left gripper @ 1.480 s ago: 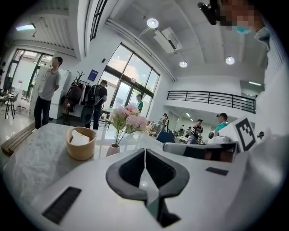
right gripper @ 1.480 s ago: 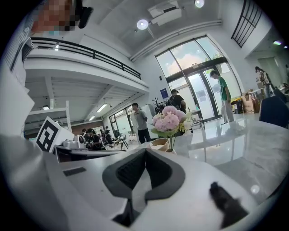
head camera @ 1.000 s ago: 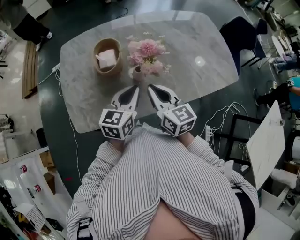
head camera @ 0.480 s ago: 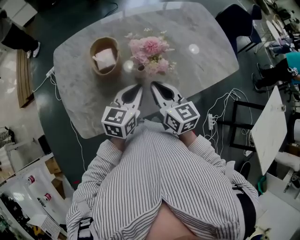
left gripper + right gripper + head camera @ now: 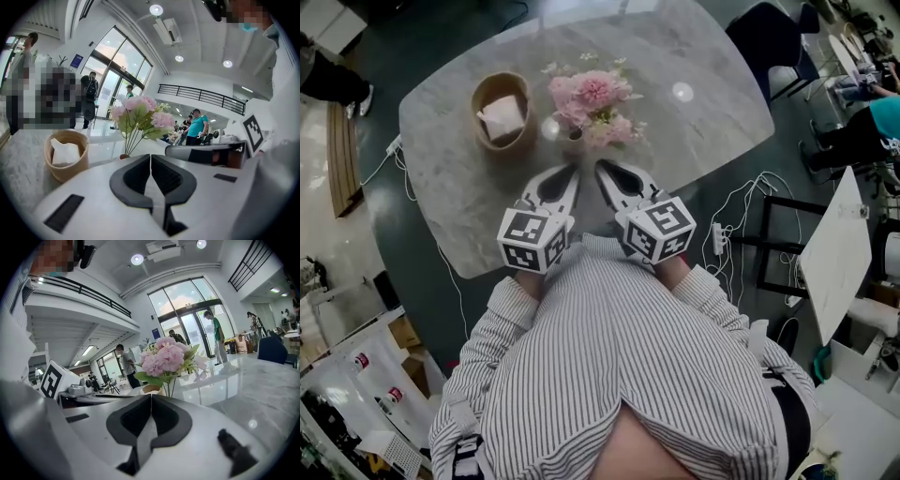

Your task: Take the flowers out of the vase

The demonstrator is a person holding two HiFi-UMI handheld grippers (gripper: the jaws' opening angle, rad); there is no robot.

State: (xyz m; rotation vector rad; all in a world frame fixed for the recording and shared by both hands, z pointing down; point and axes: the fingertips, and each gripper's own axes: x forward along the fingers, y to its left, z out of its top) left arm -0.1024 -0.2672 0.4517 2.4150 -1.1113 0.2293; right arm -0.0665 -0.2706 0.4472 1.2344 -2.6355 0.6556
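Flowers (image 5: 592, 101) are a fluffy pink bunch with green leaves, upright in the little vase (image 5: 573, 143); left gripper (image 5: 565, 172) and right gripper (image 5: 602, 170) fingers both clenched, empty, nearby.

The table (image 5: 694, 131) is grey-white marble with faint veining. In the pale vase (image 5: 573, 143), the flowers (image 5: 592, 98) are pink with green leaves. Left of the vase, the basket (image 5: 478, 98) is tan and its napkin (image 5: 502, 117) white. Just below the vase, the left gripper (image 5: 572, 170) and right gripper (image 5: 601, 168) are white with black pads, and their cubes (image 5: 532, 242) carry black-and-white squares. The shirt (image 5: 619, 356) is white with thin dark stripes.
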